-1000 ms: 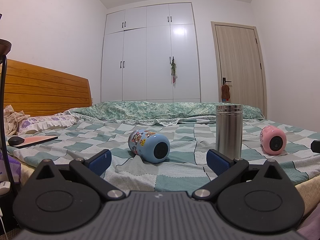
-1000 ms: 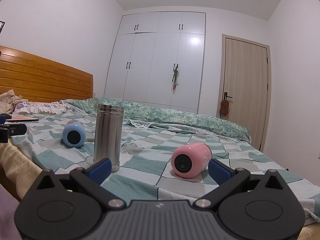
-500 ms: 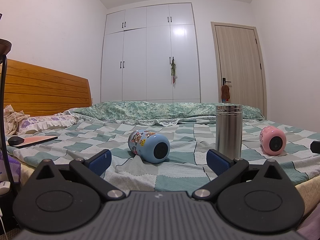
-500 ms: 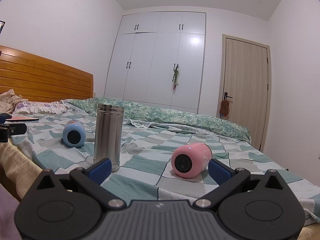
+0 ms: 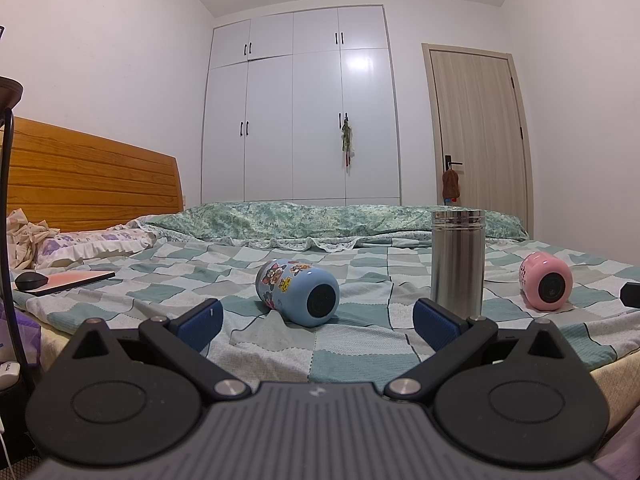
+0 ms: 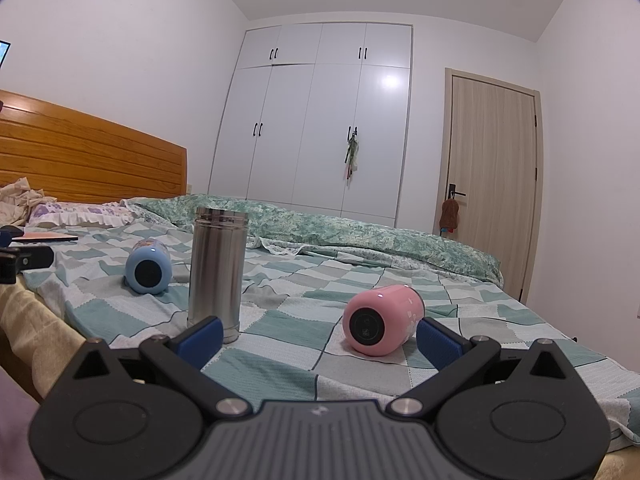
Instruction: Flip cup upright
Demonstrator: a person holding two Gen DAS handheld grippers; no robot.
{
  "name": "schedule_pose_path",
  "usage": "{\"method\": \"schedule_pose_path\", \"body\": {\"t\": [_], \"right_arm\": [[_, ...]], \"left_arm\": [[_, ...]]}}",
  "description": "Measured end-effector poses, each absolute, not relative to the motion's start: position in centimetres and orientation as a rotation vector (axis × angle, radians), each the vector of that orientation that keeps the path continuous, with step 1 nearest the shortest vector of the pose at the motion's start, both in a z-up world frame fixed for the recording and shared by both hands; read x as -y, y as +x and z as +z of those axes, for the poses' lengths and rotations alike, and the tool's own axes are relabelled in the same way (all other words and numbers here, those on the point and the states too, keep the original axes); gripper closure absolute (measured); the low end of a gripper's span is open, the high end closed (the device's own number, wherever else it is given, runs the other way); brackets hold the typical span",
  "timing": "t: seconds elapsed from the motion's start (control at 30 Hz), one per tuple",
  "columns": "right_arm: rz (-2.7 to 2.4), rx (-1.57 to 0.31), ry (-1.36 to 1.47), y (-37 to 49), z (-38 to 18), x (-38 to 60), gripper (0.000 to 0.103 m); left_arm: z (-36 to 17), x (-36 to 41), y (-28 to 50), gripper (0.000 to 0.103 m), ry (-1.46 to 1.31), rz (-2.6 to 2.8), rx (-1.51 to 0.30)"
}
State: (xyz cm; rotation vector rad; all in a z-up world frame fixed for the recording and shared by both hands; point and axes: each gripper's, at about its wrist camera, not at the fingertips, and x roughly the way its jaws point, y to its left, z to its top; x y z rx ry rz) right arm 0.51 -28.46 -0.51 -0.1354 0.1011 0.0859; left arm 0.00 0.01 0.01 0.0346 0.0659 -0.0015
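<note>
Cups first, though the biggest thing I see is the bed (image 5: 360, 344), covered in a green, grey and white checked sheet, with a wooden headboard (image 5: 92, 184) on the left and a white wardrobe (image 5: 304, 112) and a door (image 6: 496, 184) on the far wall. A rumpled green patterned quilt (image 6: 360, 232) lies along the far edge of the mattress.

On the sheet stands a steel flask (image 6: 218, 268), upright. To its left lies the blue cup (image 5: 298, 292), on its side, cartoon stickers on its body, its dark round end turned towards my left camera. To the flask's right lies the pink cup (image 6: 382, 320), also on its side, dark round end facing my right camera. All three are apart from each other.

My left gripper (image 5: 316, 316) hangs at the near edge of the bed, its blue pads spread wide with nothing between them, the blue cup lying just beyond. My right gripper (image 6: 318, 334) is likewise released and empty; the pink cup sits just ahead, nearer the right-hand pad.
</note>
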Motion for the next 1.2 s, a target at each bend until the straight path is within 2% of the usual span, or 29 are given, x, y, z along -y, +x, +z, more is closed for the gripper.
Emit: {"method": "schedule_pose_path", "body": {"t": [1.2], "right_arm": [[0.106, -0.093, -0.129, 0.22, -0.36, 28.09, 0.000]], "left_arm": [[0.00, -0.24, -0.12, 0.000, 0.036, 0.006, -0.065]]}}
